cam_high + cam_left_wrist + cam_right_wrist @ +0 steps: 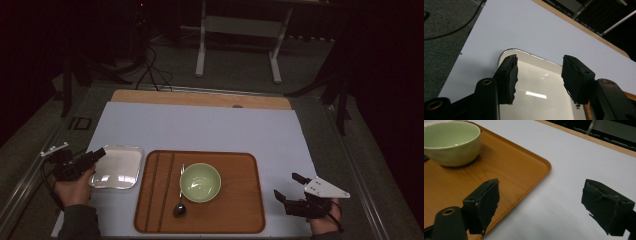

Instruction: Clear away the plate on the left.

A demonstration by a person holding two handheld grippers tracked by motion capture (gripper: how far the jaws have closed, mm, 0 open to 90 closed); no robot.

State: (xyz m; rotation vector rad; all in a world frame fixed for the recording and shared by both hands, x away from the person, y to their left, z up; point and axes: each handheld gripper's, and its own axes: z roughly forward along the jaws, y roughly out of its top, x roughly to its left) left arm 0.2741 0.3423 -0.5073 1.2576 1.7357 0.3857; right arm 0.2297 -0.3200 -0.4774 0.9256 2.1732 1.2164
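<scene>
Green bowl (pixel 200 182) and spoon (pixel 180 199) on wooden tray (pixel 235 210) — metal dish (pixel 117 167) just left.

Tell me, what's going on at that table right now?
Left gripper open, jaws over the white plate. Right gripper open, empty, beside the wooden tray. Green bowl and spoon on tray, untouched. Nothing in the way.
</scene>
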